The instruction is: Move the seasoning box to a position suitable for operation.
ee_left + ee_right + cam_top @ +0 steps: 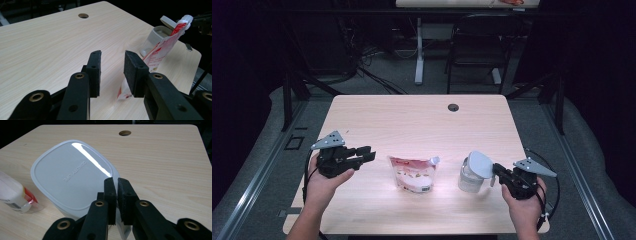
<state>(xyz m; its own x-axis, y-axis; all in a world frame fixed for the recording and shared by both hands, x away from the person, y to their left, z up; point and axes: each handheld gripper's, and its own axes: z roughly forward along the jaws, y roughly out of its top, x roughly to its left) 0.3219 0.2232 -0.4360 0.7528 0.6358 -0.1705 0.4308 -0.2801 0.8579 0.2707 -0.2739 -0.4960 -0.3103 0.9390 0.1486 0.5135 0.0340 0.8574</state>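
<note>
— While the person's hands sit at the near edge of the wooden table (412, 115), what is each tool doing?

— The right gripper (495, 171) is clenched on the edge of the grey lid (479, 164) of a clear plastic container (469, 179). In the right gripper view its black pads (110, 195) stand almost together, with the lid's rim (75, 175) pinched between them, and the lid tilts up off the container's mouth on the gripper's side.

— And the left one?

— The left gripper (368, 154) is released: its jaws stand half apart with nothing between them. It hangs just above the table at the left, pointing toward the middle.

— Where is the pouch?

— The red-and-white spouted pouch (413, 173) stands upright between the two grippers, its white cap (435, 160) leaning toward the container. It stands near the container, though not touching it in the high view. In the left gripper view the pouch (160, 50) rises past the right-hand pad (132, 72), with the open container (156, 37) behind it.

— Anything else on the table?

— A round cable hole (453, 107) near the far edge.
</note>
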